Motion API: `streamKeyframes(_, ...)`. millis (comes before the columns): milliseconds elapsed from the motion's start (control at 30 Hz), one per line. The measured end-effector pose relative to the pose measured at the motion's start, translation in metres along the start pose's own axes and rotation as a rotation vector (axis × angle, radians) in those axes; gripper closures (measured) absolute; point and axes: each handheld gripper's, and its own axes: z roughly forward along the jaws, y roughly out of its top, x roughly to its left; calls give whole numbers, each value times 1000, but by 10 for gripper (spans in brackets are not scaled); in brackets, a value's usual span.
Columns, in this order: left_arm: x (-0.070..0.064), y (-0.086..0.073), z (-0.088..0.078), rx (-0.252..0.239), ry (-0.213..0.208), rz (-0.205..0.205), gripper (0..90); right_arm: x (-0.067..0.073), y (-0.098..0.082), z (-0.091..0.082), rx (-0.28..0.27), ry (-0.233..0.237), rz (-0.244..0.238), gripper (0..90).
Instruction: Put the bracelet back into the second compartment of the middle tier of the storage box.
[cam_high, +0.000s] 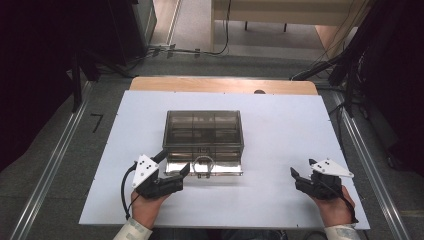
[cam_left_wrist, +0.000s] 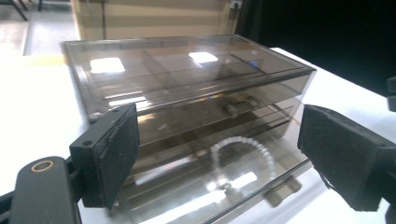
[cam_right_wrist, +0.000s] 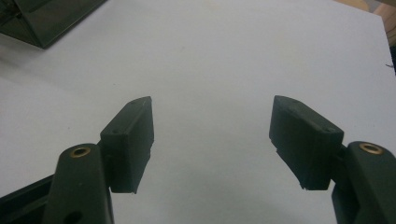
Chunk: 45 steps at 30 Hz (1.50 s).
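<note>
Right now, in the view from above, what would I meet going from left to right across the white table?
left gripper → smoky clear plastic box with its drawer pulled out towards the person → bare stretch of white table → right gripper.

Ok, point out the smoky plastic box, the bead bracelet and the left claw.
smoky plastic box (cam_high: 203, 129): high view, on its lid.
bead bracelet (cam_left_wrist: 243, 142): left gripper view, top of the bead loop.
left claw (cam_high: 173, 162): high view, midway between its open fingertips.

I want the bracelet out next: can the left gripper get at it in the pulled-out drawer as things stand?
Probably yes. The left gripper stands open right at the drawer, and the bracelet lies uncovered in it with nothing between.
</note>
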Motion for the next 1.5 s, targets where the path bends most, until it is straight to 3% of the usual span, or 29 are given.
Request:
streamKeyframes(267, 26, -5, -22, 7, 60, -8, 135, 1, 0, 1, 4, -1, 0, 293)
streamKeyframes(500, 41, -8, -35, 9, 100, -17, 135, 1, 0, 1, 5, -3, -2, 292)
streamKeyframes(733, 55, -10, -43, -4, 147, -54, 135, 1, 0, 0, 3, -2, -3, 292)
streamKeyframes(933, 64, -11, -47, -5, 187, -81, 135, 0, 0, 0, 0, -5, -8, 292)
streamKeyframes(1033, 70, -12, -50, 6, 207, -108, 135, 0, 0, -1, -2, -6, -9, 292)
streamKeyframes(1433, 83, -19, -57, 61, 272, -157, 136, 0, 0, -1, -1, -9, -13, 292)
streamKeyframes(1500, 84, -21, -57, 70, 288, -150, 136, 0, 0, -1, 0, -9, -13, 291)
